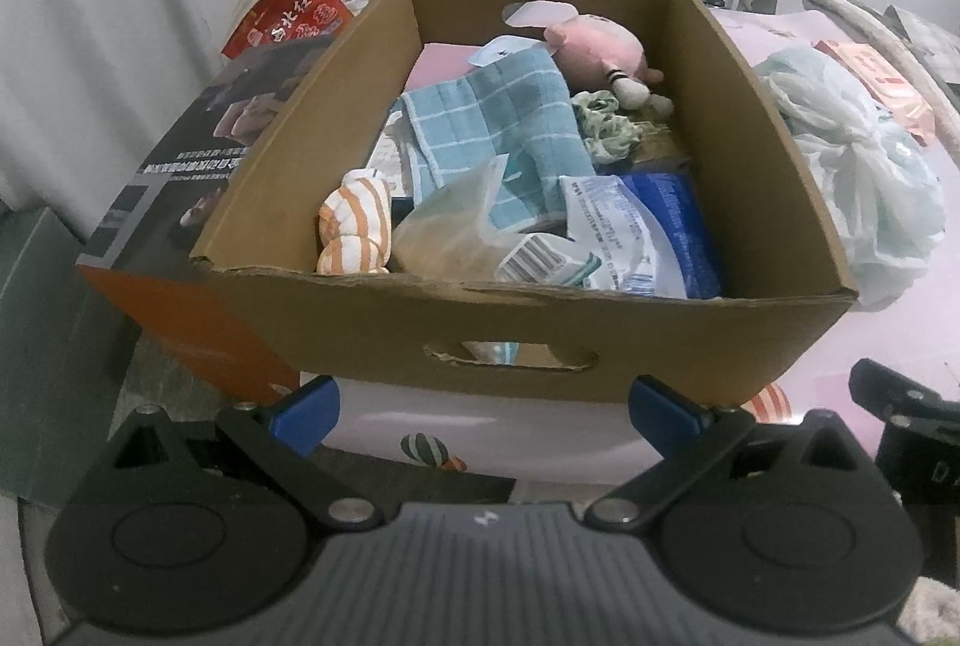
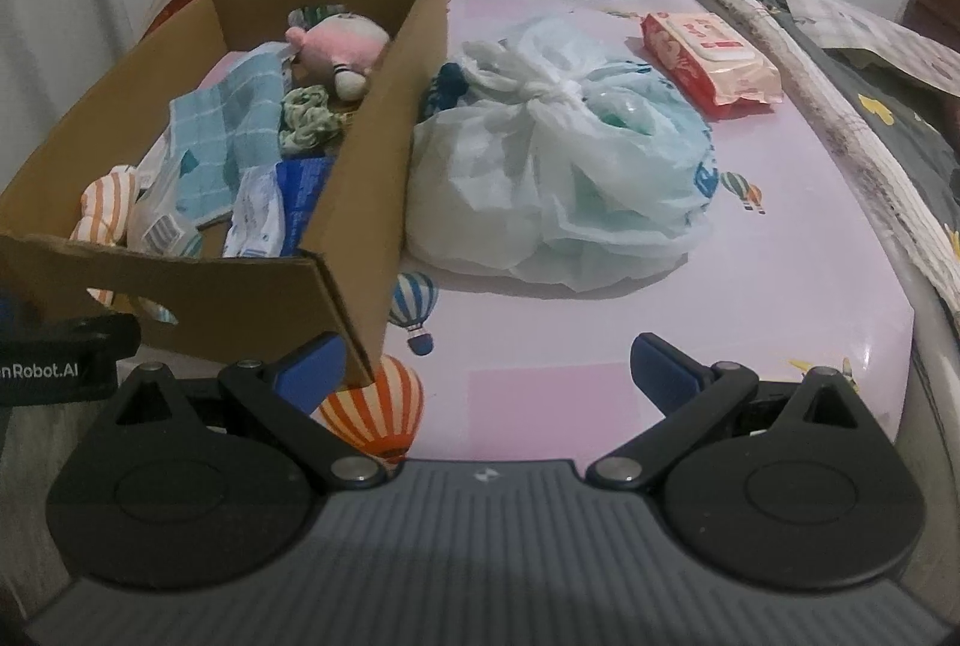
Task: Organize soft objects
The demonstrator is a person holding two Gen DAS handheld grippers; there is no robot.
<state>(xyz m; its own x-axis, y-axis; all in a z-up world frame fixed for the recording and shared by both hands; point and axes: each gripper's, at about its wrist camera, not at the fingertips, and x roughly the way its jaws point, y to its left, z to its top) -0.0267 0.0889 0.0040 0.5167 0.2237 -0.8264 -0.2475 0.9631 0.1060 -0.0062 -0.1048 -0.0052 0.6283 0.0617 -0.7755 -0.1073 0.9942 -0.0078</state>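
Cardboard box [image 1: 756,202] on the pink bed [image 2: 750,298], holding a pink plush [image 1: 600,52], blue checked towel [image 1: 510,118] and orange-striped cloth [image 1: 354,220]; a knotted bag [image 2: 570,166] lies beside it. "nRobot.AI" is read on the left gripper [image 1: 483,409]. Both it and the right gripper [image 2: 486,367] are held wide open, empty.

Brown cardboard box [image 1: 600,340]: pink plush [image 1: 600,52] at 1 o'clock, blue white-grid towel [image 1: 510,118] centre, orange-white striped cloth [image 1: 354,226] at 8, green patterned scrunchie [image 1: 606,124]. Pale green-white bag [image 2: 570,166], red-pink wipes pack [image 2: 708,58], pink balloon-print sheet [image 2: 600,346].
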